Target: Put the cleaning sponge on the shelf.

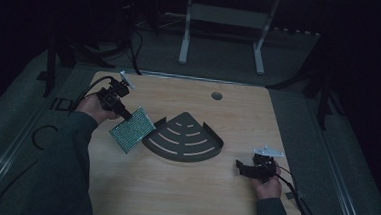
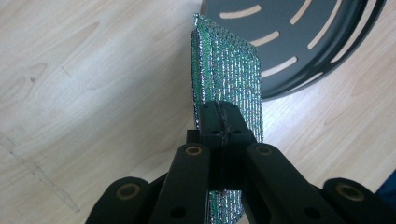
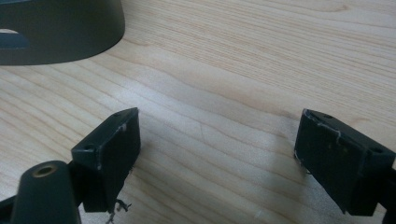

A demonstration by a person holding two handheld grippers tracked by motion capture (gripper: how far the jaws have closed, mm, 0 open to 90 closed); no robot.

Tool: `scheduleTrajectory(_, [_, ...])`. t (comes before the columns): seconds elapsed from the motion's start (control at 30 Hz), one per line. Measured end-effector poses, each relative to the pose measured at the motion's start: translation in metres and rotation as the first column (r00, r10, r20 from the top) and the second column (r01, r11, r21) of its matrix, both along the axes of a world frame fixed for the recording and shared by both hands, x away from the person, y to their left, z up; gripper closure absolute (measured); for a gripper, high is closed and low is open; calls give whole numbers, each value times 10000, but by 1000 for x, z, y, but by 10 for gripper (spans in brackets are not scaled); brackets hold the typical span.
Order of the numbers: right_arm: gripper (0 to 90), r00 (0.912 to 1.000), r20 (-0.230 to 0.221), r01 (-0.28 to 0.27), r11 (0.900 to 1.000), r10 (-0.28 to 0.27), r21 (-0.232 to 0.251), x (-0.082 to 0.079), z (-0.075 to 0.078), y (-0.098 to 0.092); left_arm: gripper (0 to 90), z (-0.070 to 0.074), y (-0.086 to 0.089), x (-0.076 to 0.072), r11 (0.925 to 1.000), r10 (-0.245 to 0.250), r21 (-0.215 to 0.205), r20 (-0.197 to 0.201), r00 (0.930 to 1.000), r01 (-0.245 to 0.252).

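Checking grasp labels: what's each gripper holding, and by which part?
Left gripper is shut on the green mesh pad, pinching one edge near a corner. Right gripper is open, holding nothing.

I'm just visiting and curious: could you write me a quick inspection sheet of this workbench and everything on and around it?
Surface: pale wooden table with a round hole near the far edge.
Job's things: glittery green pad held tilted beside the dark fan-shaped slotted tray.
Clutter: nothing seen.
Tongs: left tongs shut on the pad's edge; right tongs open, with nothing between them, low over bare wood.
Cables: one trails from each set of tongs; more lie on the floor behind.
Surroundings: dark room, white desk frame at the back.
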State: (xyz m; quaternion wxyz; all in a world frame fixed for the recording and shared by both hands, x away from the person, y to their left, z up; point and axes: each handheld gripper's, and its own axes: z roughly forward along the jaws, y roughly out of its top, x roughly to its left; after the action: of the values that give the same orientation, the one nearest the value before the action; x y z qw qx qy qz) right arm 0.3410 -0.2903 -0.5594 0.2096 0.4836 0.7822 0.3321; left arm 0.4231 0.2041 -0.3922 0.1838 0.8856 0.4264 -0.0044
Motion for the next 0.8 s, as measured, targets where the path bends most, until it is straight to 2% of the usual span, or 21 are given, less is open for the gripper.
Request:
scheduleTrajectory(0.2, [140, 10000, -4, -1, 10000, 1, 4, 0, 0, 0, 900, -1, -8, 5, 10000, -52, 13, 53, 10000, 52])
scheduleTrajectory(0.33, [140, 10000, 2, -5, 10000, 5, 6, 0, 0, 0, 900, 1, -15, 8, 9999, -127, 37, 270, 9996, 126])
scheduleTrajectory(0.5, [140, 10000, -3, 0, 10000, 0, 7, 0, 0, 0, 900, 7, -24, 11, 9995, -303, 54, 360, 9989, 301])
scheduleTrajectory(0.63, [140, 10000, 0, -2, 10000, 2, 7, 0, 0, 0, 900, 7, -27, 13, 9994, -358, 42, 395, 9986, 357])
scheduleTrajectory(0.67, [140, 10000, 3, -4, 10000, 4, 7, 0, 0, 0, 900, 6, -30, 14, 9991, -410, 82, 533, 9977, 406])
scheduleTrajectory(0.8, [140, 10000, 1, 0, 10000, 0, 9, 0, 0, 0, 900, 6, -39, 17, 9981, -611, 142, 530, 9967, 605])
